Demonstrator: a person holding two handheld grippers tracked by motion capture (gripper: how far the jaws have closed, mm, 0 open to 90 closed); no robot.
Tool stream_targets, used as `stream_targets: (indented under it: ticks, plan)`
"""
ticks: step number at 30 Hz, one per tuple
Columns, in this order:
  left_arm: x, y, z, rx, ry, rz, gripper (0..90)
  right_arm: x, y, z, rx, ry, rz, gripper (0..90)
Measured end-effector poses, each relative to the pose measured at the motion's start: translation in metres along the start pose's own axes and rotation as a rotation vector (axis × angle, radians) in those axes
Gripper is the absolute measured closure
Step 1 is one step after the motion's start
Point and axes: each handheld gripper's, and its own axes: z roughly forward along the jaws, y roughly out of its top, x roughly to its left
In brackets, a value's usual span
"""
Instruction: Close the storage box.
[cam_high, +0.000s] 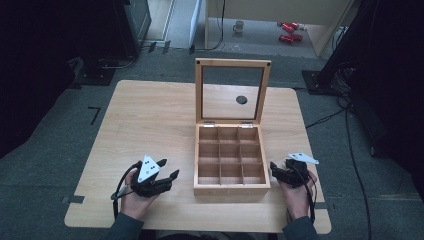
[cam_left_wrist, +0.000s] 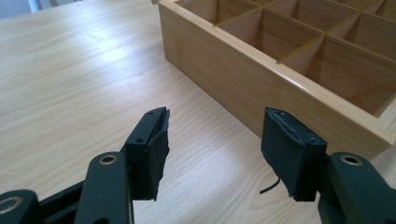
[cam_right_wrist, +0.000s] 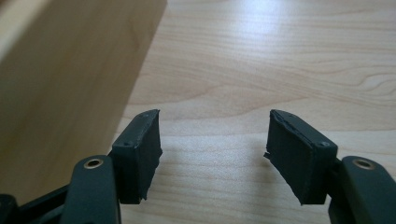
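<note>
in the high view, the wooden box (cam_high: 231, 156) is seen at centre with its lid (cam_high: 232, 90) raised and compartments empty; the left gripper (cam_high: 167, 168) and right gripper (cam_high: 274, 168) are held beside it. in the left gripper view, jaws are spread, nothing gripped, box at upper right. in the right gripper view, jaws are apart, box wall at left. the work is judged barely begun.

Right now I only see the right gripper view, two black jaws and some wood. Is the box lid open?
Observer: Yes, the lid stands upright behind the box, as the high view shows.
Operator: Is anything inside the box?
Observer: No, its nine compartments look empty.
Operator: Where's the other gripper?
Observer: The left gripper is left of the box on the table, jaws open with nothing between them.
Operator: And mine?
Observer: The right gripper sits by the box's right side, also open.
</note>
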Motion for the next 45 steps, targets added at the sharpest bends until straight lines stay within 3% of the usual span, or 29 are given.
stream_targets:
  ticks: [4, 7, 14, 24, 30, 35, 45]
  plan:
    - [0.004, 0.007, -0.002, -0.01, 0.011, 0.001, 41.6, 0.003, 0.006, -0.014, -0.019, 0.008, -0.041, 35.2]
    - [0.007, 0.012, -0.003, -0.016, 0.002, -0.014, 40.9, 0.004, 0.011, -0.023, -0.024, 0.016, -0.049, 35.1]
    - [0.011, 0.022, -0.003, -0.015, -0.008, -0.004, 43.1, 0.009, 0.023, -0.035, -0.036, 0.018, -0.075, 34.6]
    - [0.019, 0.031, -0.003, -0.028, 0.003, -0.006, 43.9, 0.015, 0.036, -0.041, -0.037, 0.009, -0.108, 31.4]
    - [0.021, 0.035, -0.001, -0.02, 0.0, 0.014, 44.7, 0.018, 0.045, -0.044, -0.049, 0.024, -0.131, 31.1]
    - [0.024, 0.04, 0.001, -0.037, -0.011, -0.012, 44.6, 0.02, 0.05, -0.047, -0.059, 0.049, -0.168, 30.2]
    - [0.03, 0.057, 0.003, -0.056, -0.005, -0.01, 46.6, 0.018, 0.068, -0.047, -0.068, 0.063, -0.158, 30.3]
